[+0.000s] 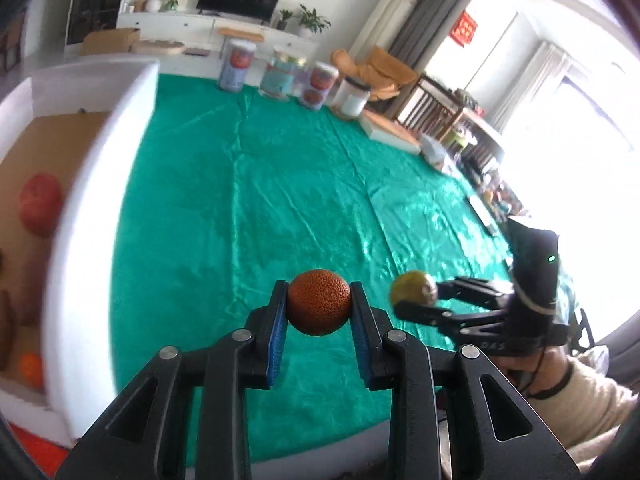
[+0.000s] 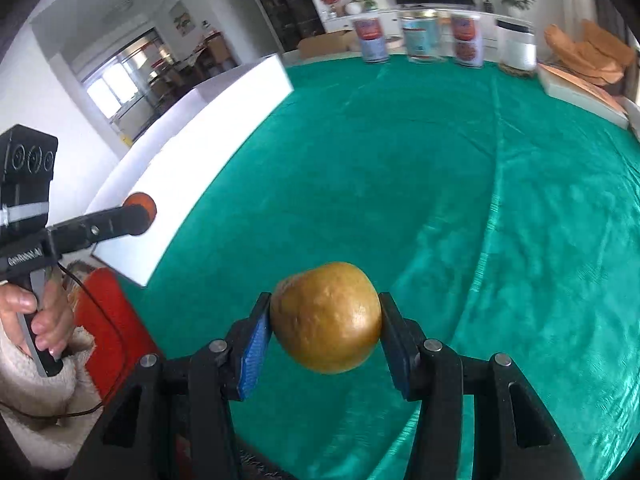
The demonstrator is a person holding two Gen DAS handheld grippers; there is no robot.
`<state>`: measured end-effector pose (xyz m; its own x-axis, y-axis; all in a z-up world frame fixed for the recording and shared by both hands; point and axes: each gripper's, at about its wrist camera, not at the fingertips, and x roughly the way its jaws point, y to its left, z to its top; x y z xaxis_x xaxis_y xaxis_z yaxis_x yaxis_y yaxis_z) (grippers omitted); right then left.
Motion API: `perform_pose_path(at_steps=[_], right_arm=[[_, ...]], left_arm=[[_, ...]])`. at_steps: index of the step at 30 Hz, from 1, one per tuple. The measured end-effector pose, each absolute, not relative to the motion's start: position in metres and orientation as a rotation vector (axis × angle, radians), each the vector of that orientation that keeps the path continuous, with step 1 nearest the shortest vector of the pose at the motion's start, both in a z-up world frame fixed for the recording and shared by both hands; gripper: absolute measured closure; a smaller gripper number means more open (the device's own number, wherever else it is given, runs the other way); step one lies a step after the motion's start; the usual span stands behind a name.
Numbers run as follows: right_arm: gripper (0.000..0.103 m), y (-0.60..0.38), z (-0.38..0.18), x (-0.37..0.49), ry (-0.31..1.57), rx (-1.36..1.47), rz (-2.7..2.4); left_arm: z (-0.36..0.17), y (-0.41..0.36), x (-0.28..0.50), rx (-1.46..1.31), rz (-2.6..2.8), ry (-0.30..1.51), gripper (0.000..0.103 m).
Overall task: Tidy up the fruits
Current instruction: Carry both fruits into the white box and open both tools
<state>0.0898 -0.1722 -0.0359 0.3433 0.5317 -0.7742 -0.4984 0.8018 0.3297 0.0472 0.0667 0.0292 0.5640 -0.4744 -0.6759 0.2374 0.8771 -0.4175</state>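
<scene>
A: Start at the left gripper (image 1: 319, 307). What is between its fingers?

B: A small round fruit (image 1: 319, 302), orange-brown with a rough, pitted skin. The blue pads press on it from both sides, so the jaws are clamped narrow around it. It sits right at the fingertips, lifted clear of the green cloth (image 1: 248, 184).

A: And the right gripper (image 2: 326, 320)?

B: It grips a larger golden-brown fruit (image 2: 326, 317), smooth, slightly lumpy, with a dull shine. Its pads touch the fruit's left and right flanks, and the jaws stand wider than the left ones because the fruit is bigger. This fruit also hangs above the cloth.

A: How do the two stand to each other?

B: In the left wrist view the right gripper shows to the right of the small fruit, near it but apart. In the right wrist view the left gripper reaches in from the left edge, a hand (image 2: 36, 316) on its handle.

A: What lies farther out?

B: A white box (image 1: 96, 184) on the left side of the cloth, lined with brown cardboard. Inside lie a red apple (image 1: 41, 205) and a small orange fruit (image 1: 31, 369). At the cloth's far edge stands a row of jars (image 1: 294, 76).
</scene>
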Motion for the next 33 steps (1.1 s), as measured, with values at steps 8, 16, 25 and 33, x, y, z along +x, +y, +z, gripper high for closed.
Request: perform_pose_path(at_steps=[8,16,25,33], right_arm=[[0.052,0.021,0.055,0.130,0.873,-0.230,0.950],[0.052,0.192,0.025,0.172,0.943,-0.748,0.975],[0.051,0.223,-0.048,0.172,1.058,-1.142,0.941],[0.020,0.187,0.001,0.174,0.990,-0.994,0.897]], left_arm=[[0.077,0.242,0.088,-0.318,-0.030,0.835,0.073],[-0.010,0.312,0.168,-0.375,0.165,1.047,0.073],[-0.051,0.341,0.182,-0.437,0.237,1.129,0.070],[0.021,0.325,0.121,-0.290,0.386,0.894,0.007]])
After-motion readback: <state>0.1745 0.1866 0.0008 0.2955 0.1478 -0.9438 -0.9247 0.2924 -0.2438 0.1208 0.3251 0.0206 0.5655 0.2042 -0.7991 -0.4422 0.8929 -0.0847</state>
